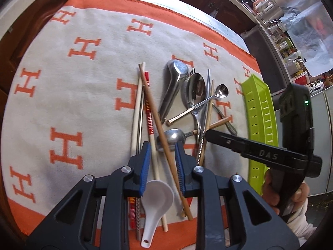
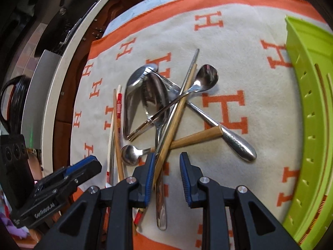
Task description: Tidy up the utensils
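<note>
A heap of utensils lies on a cream and orange cloth (image 1: pixel 83 95): steel spoons (image 1: pixel 195 89), a steel soup ladle-spoon (image 1: pixel 172 83), wooden chopsticks (image 1: pixel 160 123), a red-patterned chopstick (image 1: pixel 148 112) and a white ceramic spoon (image 1: pixel 156 200). My left gripper (image 1: pixel 162 162) is open above the chopsticks and the white spoon. My right gripper (image 2: pixel 167 166) is open and empty over a wooden chopstick (image 2: pixel 177 112) and steel spoons (image 2: pixel 154 98). The right gripper also shows in the left wrist view (image 1: pixel 208 134). The left gripper shows in the right wrist view (image 2: pixel 91 162).
A lime green slotted tray (image 1: pixel 260 112) stands at the right edge of the cloth; it also shows in the right wrist view (image 2: pixel 312 125), with a chopstick lying in it. A dark wooden table rim and kitchen clutter surround the cloth.
</note>
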`<action>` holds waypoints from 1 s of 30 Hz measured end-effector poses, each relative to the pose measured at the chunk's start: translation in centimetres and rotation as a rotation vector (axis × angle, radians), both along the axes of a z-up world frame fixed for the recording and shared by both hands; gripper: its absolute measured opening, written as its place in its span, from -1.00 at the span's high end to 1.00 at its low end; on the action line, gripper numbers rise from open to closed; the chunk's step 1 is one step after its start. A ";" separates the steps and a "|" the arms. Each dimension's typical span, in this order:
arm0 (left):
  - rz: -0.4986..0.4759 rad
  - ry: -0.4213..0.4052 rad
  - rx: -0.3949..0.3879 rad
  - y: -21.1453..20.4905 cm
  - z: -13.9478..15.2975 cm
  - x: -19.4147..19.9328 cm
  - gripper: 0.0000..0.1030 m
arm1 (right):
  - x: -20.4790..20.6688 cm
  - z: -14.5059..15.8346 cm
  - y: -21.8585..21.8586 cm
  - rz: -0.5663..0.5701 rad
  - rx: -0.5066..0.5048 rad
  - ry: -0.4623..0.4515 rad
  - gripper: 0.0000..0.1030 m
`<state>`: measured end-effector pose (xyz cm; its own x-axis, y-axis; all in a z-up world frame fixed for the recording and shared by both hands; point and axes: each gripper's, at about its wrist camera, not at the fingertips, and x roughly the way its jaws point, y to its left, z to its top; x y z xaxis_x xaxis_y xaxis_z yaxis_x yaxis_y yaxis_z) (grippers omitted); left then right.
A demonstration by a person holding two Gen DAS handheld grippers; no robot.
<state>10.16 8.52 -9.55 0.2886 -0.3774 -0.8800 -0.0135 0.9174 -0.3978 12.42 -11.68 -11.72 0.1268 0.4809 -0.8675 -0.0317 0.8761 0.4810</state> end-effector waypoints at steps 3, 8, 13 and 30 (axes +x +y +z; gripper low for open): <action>0.001 0.011 -0.014 -0.2 -0.3 0.4 0.62 | 0.2 -0.5 -0.1 -0.012 0.024 0.012 0.63; 0.004 0.036 -0.033 -0.4 -1.0 1.0 0.63 | 0.5 -0.8 0.1 -0.010 0.062 0.012 0.82; 0.007 0.061 -0.049 -0.7 -1.7 1.6 0.67 | 0.2 -0.6 0.1 -0.015 0.042 -0.002 0.86; 0.019 0.098 0.002 -1.8 -2.4 2.9 0.78 | -2.4 0.9 -3.8 -0.100 0.082 -0.006 0.88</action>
